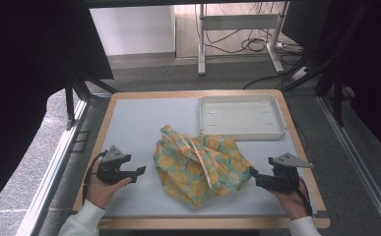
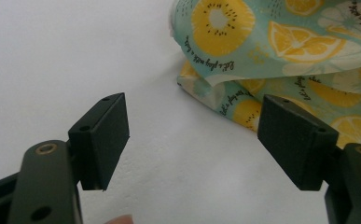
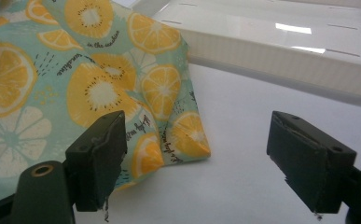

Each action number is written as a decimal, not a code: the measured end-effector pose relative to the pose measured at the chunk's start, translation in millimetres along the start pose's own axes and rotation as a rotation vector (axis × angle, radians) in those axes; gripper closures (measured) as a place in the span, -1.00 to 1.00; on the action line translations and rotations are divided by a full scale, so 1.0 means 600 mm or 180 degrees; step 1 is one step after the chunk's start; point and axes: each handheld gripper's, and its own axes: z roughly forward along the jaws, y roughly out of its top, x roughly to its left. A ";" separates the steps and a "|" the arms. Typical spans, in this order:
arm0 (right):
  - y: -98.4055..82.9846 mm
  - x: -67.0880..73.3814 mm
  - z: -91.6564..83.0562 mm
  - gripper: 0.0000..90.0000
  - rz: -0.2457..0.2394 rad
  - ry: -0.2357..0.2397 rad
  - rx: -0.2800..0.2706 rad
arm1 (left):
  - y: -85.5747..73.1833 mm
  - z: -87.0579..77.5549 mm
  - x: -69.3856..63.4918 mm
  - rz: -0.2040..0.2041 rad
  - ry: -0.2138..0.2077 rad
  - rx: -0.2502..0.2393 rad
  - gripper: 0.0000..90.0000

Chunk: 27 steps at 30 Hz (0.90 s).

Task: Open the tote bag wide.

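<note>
Citrus-print cloth [image 1: 200, 169] crumpled mid-table; script lettering legible from gripper views; both grippers' fingers apart, empty.

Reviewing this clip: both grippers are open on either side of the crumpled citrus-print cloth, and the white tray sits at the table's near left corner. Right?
Not quite. The white tray sits at the far right of the table, as the high view shows. The rest holds: left gripper and right gripper are open, flanking the citrus-print cloth.
</note>
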 end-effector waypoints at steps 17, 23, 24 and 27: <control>-0.007 -0.002 0.006 -0.56 0.0021 -0.0023 0.0057 | 0.023 -0.021 -0.015 -0.0007 -0.0099 -0.0151 -0.29; -0.007 -0.002 0.006 -0.56 0.0006 -0.0002 0.0048 | 0.032 -0.022 -0.023 0.0030 -0.0124 -0.0182 -0.28; -0.007 -0.002 0.006 -0.56 -0.0003 0.0004 0.0044 | 0.034 -0.022 -0.023 0.0036 -0.0123 -0.0179 -0.28; -0.007 -0.002 0.007 -0.56 -0.0016 0.0021 0.0054 | 0.041 -0.022 -0.022 0.0038 -0.0140 -0.0182 -0.27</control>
